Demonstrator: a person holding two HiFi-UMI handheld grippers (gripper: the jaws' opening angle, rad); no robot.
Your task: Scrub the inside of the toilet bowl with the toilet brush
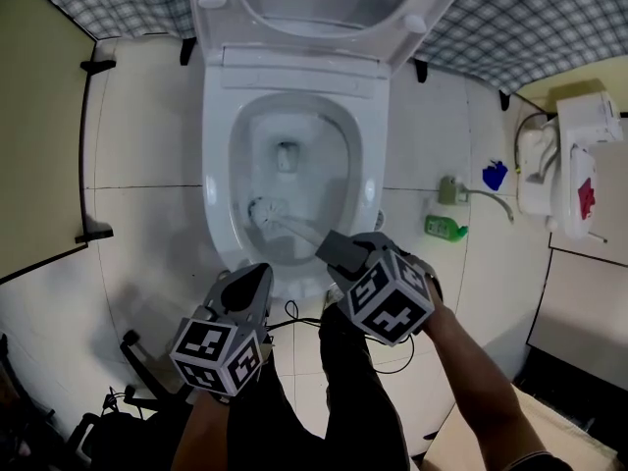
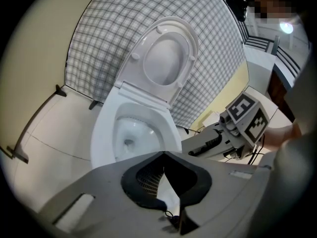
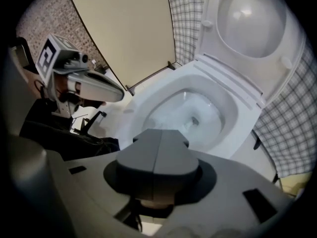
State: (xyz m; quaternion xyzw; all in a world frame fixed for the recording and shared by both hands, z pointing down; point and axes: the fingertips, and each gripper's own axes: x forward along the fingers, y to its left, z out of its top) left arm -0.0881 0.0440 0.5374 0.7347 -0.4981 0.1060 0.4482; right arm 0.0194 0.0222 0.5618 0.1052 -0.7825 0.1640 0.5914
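my right tongs [image 1: 339, 250] pinch the top end of the toilet brush [image 1: 294, 228], with the jaws closed around its handle. the brush slants down into the toilet bowl [image 1: 218, 155]. its round bristle head [image 1: 261, 210] lies against the near-left wall of the bowl, apart from the drain hole [image 1: 287, 155]. the seat and lid [image 1: 324, 8] stand up, so the way into the bowl is free. my left tongs [image 1: 253, 285] are pressed together with nothing between them. they hang just before the front rim, beside the right ones.

i judge the brush to be light, with a stiff plastic handle and springy bristles. the handle looks smooth and is maybe wet, so it can turn or slip in the jaws when the head drags on the porcelain. a hold so far up the end makes a long lever, so i should grip firmly and press gently. a hold a little lower would give more control, but it brings the jaws nearer to the dirty bowl.
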